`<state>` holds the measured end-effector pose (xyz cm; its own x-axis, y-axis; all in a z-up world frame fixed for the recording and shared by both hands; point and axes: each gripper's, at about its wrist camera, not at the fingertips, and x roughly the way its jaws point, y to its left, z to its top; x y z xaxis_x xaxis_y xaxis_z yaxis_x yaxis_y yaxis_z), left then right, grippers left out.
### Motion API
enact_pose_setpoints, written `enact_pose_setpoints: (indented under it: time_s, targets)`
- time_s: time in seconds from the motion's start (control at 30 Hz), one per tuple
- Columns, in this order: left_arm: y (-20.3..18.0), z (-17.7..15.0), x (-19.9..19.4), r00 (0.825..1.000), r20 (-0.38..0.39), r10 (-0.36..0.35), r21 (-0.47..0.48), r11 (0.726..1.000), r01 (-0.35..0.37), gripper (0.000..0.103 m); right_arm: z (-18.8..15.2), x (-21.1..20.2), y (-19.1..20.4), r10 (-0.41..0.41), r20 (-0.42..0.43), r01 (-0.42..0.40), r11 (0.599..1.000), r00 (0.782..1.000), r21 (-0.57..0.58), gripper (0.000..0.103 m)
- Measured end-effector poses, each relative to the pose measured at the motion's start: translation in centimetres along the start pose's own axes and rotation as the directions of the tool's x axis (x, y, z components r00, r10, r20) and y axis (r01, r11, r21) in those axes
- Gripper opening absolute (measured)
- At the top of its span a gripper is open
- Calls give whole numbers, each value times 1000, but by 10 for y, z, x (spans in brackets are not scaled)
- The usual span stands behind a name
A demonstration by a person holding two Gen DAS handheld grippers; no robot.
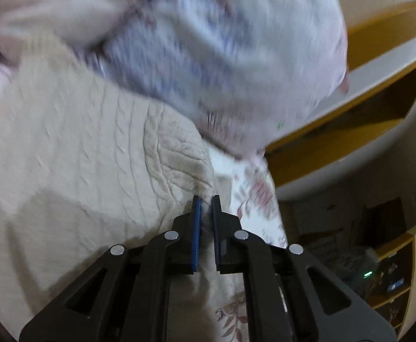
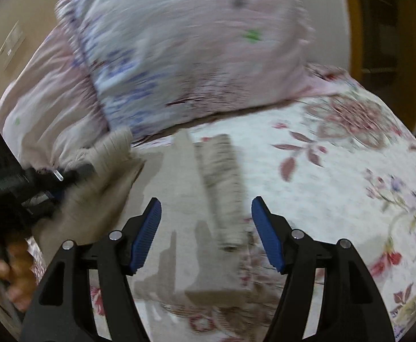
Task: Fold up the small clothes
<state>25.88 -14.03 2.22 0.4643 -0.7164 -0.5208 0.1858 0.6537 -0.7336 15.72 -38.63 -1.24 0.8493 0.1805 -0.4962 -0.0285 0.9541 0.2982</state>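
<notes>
From the right wrist view I had open floral bedsheet [image 2: 336,171] from 1 to 4 o'clock, flat and free for a gripper to pass. A big pillow [image 2: 179,51] walled off 10 to 1 o'clock. At 9 o'clock the left gripper [image 2: 51,176], clamped on the beige knit garment [image 2: 179,199], and the person's hand [image 2: 11,273] crowded that side.

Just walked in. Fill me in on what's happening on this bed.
A person with a gripper in each hand is folding a beige knitted garment on a floral bedsheet. The left gripper is shut on a pinch of the knit. The right gripper is open above the garment's ribbed edge, pads touching nothing. A pillow in a pale patterned case lies behind the garment. Both views are blurred, so how far the fold has got is unclear.
</notes>
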Motion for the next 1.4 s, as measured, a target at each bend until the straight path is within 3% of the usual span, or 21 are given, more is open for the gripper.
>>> enact_pose_setpoints:
  time_s: [0.13, 0.27, 0.33, 0.37, 0.4, 0.47, 0.53, 0.6, 0.63, 0.73, 0.87, 1.0, 1.1, 1.13, 1.2, 1.33, 1.4]
  targets:
    - [-8, -14, 27, 993, -102, -66, 10, 998, 68, 0, 1, -8, -7, 45, -3, -45, 999, 999, 27, 66]
    - [-21, -15, 4, 987, -113, -118, 63, 990, 126, 0, 12, -6, 5, 224, -39, -222, 973, 974, 56, 66]
    - [-20, -12, -24, 990, -68, -120, 83, 989, 126, 19, 15, 2, 14, 323, -87, -317, 945, 942, 79, 66]
    - [-16, -9, -41, 994, -27, -106, 92, 990, 108, 54, 17, 11, 22, 378, -131, -367, 925, 916, 97, 66]
    - [-12, -7, -58, 996, 33, -82, 102, 992, 78, 75, 18, 18, 28, 409, -166, -394, 912, 897, 113, 66]
    - [4, -5, -100, 988, 157, 8, 126, 992, -28, 76, 18, 41, 42, 454, -247, -427, 891, 856, 157, 66]
    - [22, 1, -124, 965, 229, 128, 102, 983, -154, 76, 16, 56, 52, 460, -299, -425, 888, 836, 175, 65]
    - [41, 7, -134, 942, 248, 225, 56, 968, -246, 76, 12, 72, 60, 452, -360, -410, 892, 817, 191, 65]
    - [54, 12, -134, 938, 225, 265, 28, 960, -278, 76, 10, 77, 62, 450, -383, -403, 893, 807, 200, 60]
    - [75, 16, -116, 949, 126, 289, -9, 957, -291, 76, 1, 85, 69, 460, -439, -411, 888, 772, 207, 47]
    - [85, 5, -89, 978, 13, 207, -24, 978, -206, 76, -2, 92, 75, 554, -439, -477, 833, 708, 281, 47]
    - [88, -4, -74, 989, -41, 146, -54, 988, -148, 75, 1, 115, 71, 596, -374, -473, 798, 711, 374, 45]
    - [86, -7, -70, 988, -43, 146, -48, 988, -148, 75, 7, 124, 69, 608, -323, -470, 780, 725, 413, 32]
    - [85, -6, -71, 989, -44, 143, -56, 988, -145, 76, 9, 126, 70, 604, -316, -466, 781, 732, 415, 19]
    - [89, -6, -77, 990, -43, 133, -72, 988, -136, 76, 13, 121, 72, 572, -293, -464, 808, 766, 363, 17]
    - [89, -3, -84, 994, -26, 107, -83, 991, -109, 76, 33, 76, 89, 458, -174, -447, 889, 872, 101, 16]
    - [85, -2, -84, 996, -24, 89, -75, 993, -90, 76, 42, 52, 95, 399, -117, -402, 915, 910, -10, 15]
